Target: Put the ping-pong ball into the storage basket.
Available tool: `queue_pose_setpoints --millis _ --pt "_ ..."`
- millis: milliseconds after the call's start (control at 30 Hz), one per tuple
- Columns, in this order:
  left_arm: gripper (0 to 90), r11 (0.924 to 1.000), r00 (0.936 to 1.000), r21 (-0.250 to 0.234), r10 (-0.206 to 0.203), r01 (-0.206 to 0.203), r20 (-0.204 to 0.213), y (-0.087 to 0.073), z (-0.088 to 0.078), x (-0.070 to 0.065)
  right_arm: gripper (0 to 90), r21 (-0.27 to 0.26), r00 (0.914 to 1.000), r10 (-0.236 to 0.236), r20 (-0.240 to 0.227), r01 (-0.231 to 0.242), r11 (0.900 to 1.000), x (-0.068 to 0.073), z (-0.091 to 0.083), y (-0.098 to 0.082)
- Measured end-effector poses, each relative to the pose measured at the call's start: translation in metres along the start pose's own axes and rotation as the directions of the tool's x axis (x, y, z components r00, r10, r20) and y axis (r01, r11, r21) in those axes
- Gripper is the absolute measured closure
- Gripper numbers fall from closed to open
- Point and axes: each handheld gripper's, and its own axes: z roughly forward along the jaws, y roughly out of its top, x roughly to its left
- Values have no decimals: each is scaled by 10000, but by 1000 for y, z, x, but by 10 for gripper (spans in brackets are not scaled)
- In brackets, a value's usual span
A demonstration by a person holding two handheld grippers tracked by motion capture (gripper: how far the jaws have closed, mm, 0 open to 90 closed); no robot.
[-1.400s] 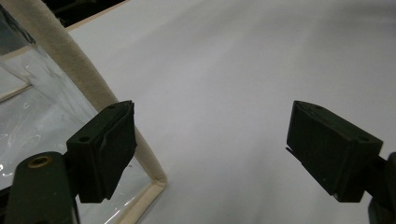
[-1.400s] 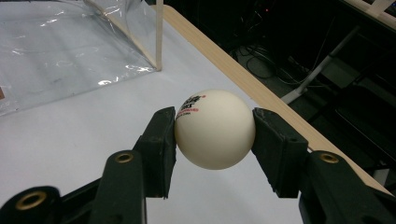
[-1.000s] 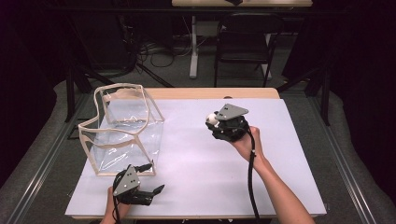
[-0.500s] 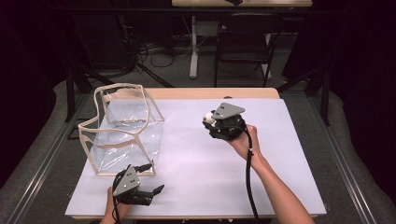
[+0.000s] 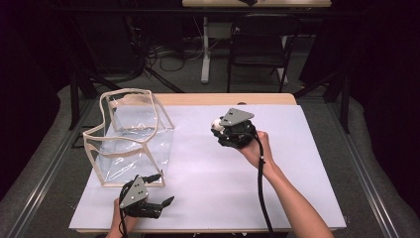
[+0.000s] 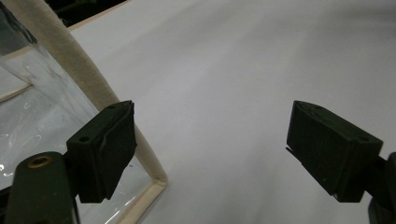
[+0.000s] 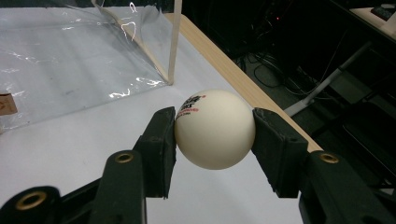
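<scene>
I am holding my right gripper (image 5: 218,126) above the middle of the white table (image 5: 297,163), slightly toward the far side, and its two black jaws are clamping a cream-white ball (image 7: 215,128) between them. In the right gripper view the ball is sitting squarely between the pads, touching both, with small dark and red printing on its upper left. My right hand (image 5: 255,146) is gripping the tool from the near right, and the cable is trailing back along my forearm.

The clear plastic bag (image 5: 131,141) with cream edging is standing open on the left part of the table, well apart from the ball.

I am keeping my left gripper (image 5: 163,191) low at the near left edge, just beside the bag's near corner. Its jaws are standing wide apart with nothing between them; in the left gripper view one pad is lying close against the bag's cream edging.
</scene>
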Motion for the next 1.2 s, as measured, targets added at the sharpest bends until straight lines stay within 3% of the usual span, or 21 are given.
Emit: queue_pose_setpoints --millis 1200 --pt "162 10000 10000 -3 -3 3 28 0 0 0 506 -222 9988 -387 -287 381 9990 11 16 22"
